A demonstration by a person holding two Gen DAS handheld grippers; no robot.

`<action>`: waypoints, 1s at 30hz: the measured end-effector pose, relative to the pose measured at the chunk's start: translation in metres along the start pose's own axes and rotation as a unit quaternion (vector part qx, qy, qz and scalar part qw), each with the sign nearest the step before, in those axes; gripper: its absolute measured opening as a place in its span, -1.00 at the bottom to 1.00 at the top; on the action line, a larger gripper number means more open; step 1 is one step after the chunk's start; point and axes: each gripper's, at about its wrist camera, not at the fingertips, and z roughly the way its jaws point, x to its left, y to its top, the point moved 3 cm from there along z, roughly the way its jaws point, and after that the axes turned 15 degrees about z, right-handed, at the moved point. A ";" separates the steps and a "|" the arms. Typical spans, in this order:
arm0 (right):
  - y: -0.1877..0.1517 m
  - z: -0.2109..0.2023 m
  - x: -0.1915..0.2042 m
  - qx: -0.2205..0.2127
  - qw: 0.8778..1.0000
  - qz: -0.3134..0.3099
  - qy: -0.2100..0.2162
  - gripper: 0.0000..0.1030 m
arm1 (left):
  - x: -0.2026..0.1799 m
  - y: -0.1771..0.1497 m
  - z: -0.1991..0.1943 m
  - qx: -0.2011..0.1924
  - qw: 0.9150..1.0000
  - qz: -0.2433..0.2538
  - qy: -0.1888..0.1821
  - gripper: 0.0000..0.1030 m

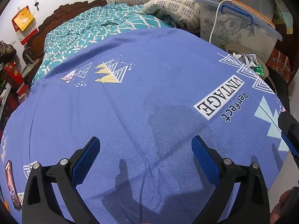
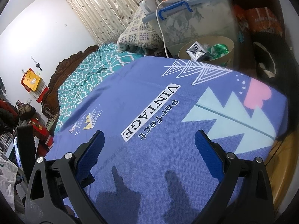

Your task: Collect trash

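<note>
The left gripper (image 1: pixel 145 156) hovered with jaws released over the blue bedsheet (image 1: pixel 130 102) printed "perfect VINTAGE". The right gripper (image 2: pixel 149 149) likewise hung with jaws spread, empty. At one o'clock, beyond the bed's edge, a round bin (image 2: pixel 230 45) held the trash (image 2: pixel 196 53).

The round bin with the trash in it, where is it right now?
The round bin sits off the bed's far right edge in both views, just before the clear storage box.

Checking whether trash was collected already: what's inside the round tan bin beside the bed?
The round tan bin holds a silver-and-black carton and crumpled green wrapping. Anything beneath them is hidden.
</note>
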 end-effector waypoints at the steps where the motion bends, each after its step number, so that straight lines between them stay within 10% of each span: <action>1: 0.000 0.001 0.000 0.000 1.000 0.000 0.000 0.87 | 0.001 0.000 0.000 0.000 1.000 0.000 0.001 0.83; 30: 0.004 0.000 0.008 -0.001 1.000 -0.008 0.006 0.87 | 0.004 0.000 -0.016 -0.034 0.999 0.007 0.025 0.83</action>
